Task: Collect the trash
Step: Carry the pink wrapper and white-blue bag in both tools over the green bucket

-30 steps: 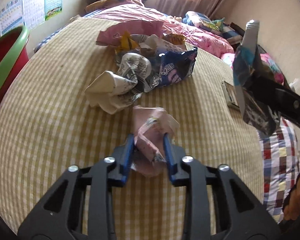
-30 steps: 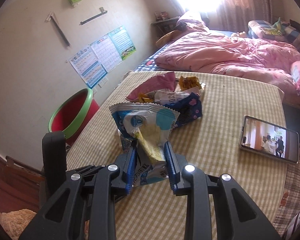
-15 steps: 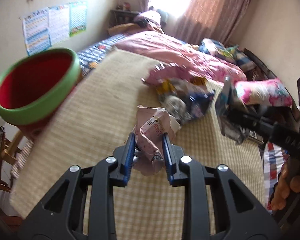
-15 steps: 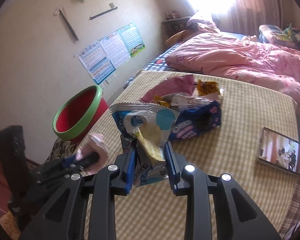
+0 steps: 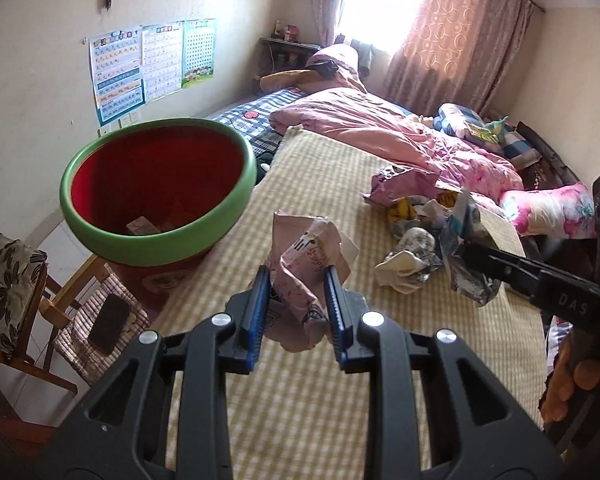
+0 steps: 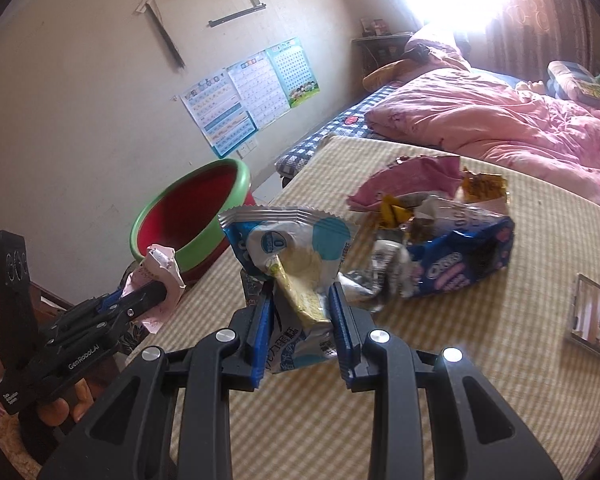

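Note:
My left gripper (image 5: 296, 280) is shut on a crumpled pink wrapper (image 5: 306, 264) and holds it above the table's left edge, just right of the red bin with a green rim (image 5: 156, 192). My right gripper (image 6: 300, 300) is shut on a blue and white snack wrapper (image 6: 292, 252), held above the checked table (image 6: 500, 360). The left gripper with the pink wrapper (image 6: 158, 276) also shows in the right wrist view, in front of the bin (image 6: 192, 216). A pile of wrappers (image 6: 440, 248) lies on the table, with a blue Oreo bag (image 6: 460, 264).
A tablet (image 6: 596, 316) lies at the table's right edge. A wooden chair with a phone on it (image 5: 108, 320) stands below the bin. A bed with a pink quilt (image 5: 380, 128) lies behind the table. The bin holds some trash at its bottom.
My left gripper has lifted the pink wrapper off the table and carried it left toward the bin. The right gripper has kept hold of its wrapper and shifted slightly.

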A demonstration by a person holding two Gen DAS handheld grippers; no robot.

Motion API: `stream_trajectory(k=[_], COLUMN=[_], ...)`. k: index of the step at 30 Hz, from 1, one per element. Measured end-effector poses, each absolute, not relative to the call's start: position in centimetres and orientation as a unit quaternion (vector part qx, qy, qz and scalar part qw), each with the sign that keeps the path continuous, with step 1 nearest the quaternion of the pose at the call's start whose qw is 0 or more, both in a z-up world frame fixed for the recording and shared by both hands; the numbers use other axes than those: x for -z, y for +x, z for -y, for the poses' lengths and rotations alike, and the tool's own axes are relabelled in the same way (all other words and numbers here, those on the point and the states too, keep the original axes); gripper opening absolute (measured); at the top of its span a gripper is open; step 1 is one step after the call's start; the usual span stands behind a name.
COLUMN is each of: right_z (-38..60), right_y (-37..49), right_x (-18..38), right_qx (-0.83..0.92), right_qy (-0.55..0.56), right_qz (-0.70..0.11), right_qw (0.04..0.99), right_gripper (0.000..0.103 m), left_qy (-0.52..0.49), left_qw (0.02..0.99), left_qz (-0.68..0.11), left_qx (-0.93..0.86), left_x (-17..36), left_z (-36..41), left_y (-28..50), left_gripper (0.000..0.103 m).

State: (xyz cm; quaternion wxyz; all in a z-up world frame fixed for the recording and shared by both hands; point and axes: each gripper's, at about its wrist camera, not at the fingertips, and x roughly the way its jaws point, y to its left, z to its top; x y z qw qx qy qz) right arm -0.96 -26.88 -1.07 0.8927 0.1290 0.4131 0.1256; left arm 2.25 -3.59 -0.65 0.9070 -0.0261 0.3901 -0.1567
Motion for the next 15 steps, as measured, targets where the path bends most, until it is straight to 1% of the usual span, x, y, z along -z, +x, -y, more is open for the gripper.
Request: stream_trajectory(k=[15], right_z=[23.7], right_y=[1.0], right_x=[1.3], right_qx=[-0.066], right_qy=[0.146], right_qz=[-0.409], right_qw=[0.898], right_gripper=[0.028], left_qy=[-0.006], left_qw=[0.902], left_qz=[-0.383], left_qx=[0.200], left_x=[0.3], left_z=[-0.5], left_y=[6.4], left_gripper=[0.027])
